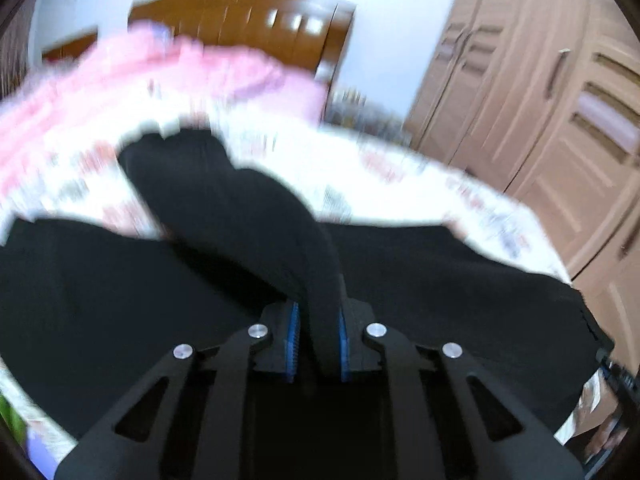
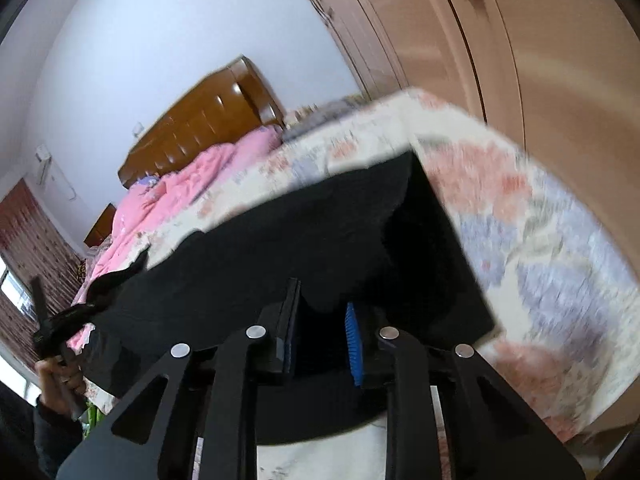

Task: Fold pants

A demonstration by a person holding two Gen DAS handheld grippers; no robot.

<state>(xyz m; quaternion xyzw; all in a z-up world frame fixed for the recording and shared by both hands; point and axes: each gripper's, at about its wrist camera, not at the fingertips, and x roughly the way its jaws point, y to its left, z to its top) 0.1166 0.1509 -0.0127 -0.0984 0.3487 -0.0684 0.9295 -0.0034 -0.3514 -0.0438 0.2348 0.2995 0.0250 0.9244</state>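
Black pants (image 1: 440, 280) lie spread across a floral bed sheet (image 1: 400, 184). My left gripper (image 1: 318, 340) is shut on a raised fold of the black fabric, which runs up and away between its blue pads (image 1: 294, 340). In the right wrist view the pants (image 2: 320, 232) cover the bed's near part, with a straight edge toward the right. My right gripper (image 2: 322, 336) is shut on the near edge of the cloth, and one blue pad (image 2: 352, 344) shows beside it. Both views are blurred.
A pink quilt (image 2: 192, 184) is bunched at the head of the bed below a brown wooden headboard (image 2: 208, 120). Wardrobe doors (image 1: 540, 120) stand close along the bed's right side. A person's hand (image 2: 60, 384) shows at lower left, holding the other gripper.
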